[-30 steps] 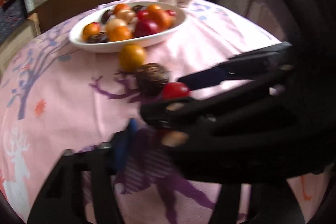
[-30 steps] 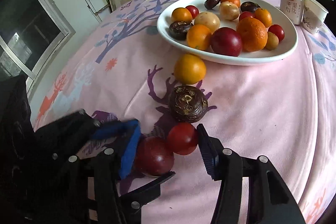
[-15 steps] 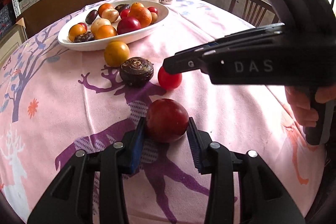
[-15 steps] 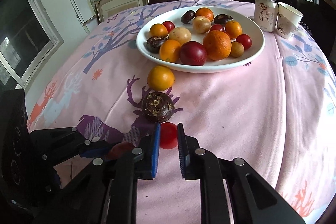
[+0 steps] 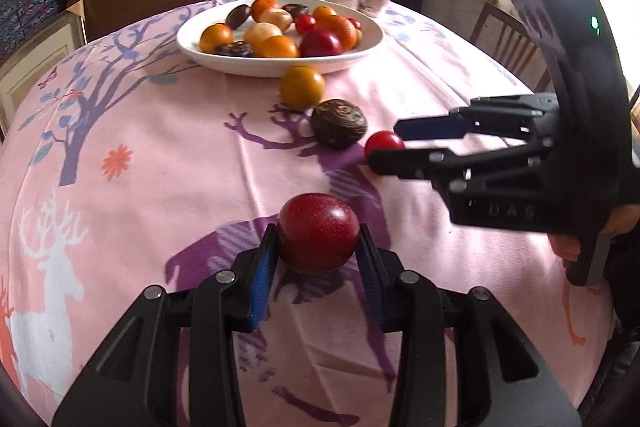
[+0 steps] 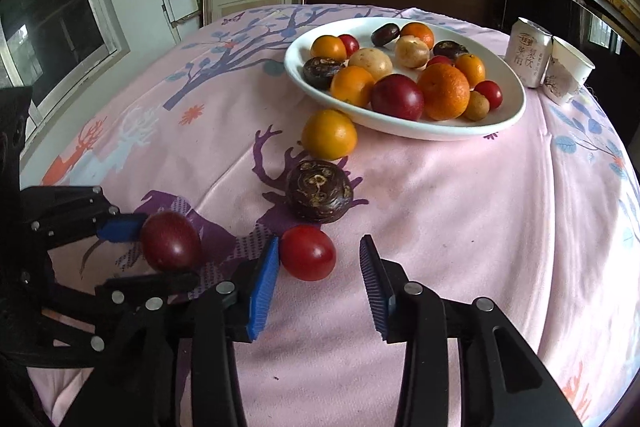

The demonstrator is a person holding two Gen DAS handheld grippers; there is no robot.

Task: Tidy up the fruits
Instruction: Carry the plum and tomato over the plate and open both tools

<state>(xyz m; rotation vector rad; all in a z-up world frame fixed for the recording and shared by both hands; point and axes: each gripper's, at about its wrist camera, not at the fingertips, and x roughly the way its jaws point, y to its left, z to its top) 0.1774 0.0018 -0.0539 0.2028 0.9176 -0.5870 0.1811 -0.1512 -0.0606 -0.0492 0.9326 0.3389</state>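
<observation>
Gripping a dark red plum [image 5: 318, 238], the left tongs [image 5: 318, 259] have both blue pads pressed against its sides, just over the pink printed cloth of the table [image 5: 168, 155]. From the right wrist view the same plum [image 6: 171, 246] sits clamped at far left.

Right tongs [image 6: 320, 269]: jaws opening, a small red tomato [image 6: 307, 252] between them. It touches the left blue pad; a clear gap stands between it and the right pad, so it is released, resting on the cloth. In the left wrist view this tomato [image 5: 384, 143] shows at the tip of the right tongs [image 5: 394, 143], with part of a hand [image 5: 580, 243] on the handle behind.

Just beyond the tomato: a dark brown, rough-skinned round fruit [image 6: 319, 191], nearly touching it. Next out: one orange fruit [image 6: 329, 134], loose on the cloth, just beside the rim of the white oval plate [image 6: 512, 115].

Plate contents: oranges, a plum, small tomatoes, pale tan fruits and dark brown ones, all heaped close together.

Far right, behind the plate: a drink can [image 6: 528, 53] and a paper cup [image 6: 566, 75], touching each other.
</observation>
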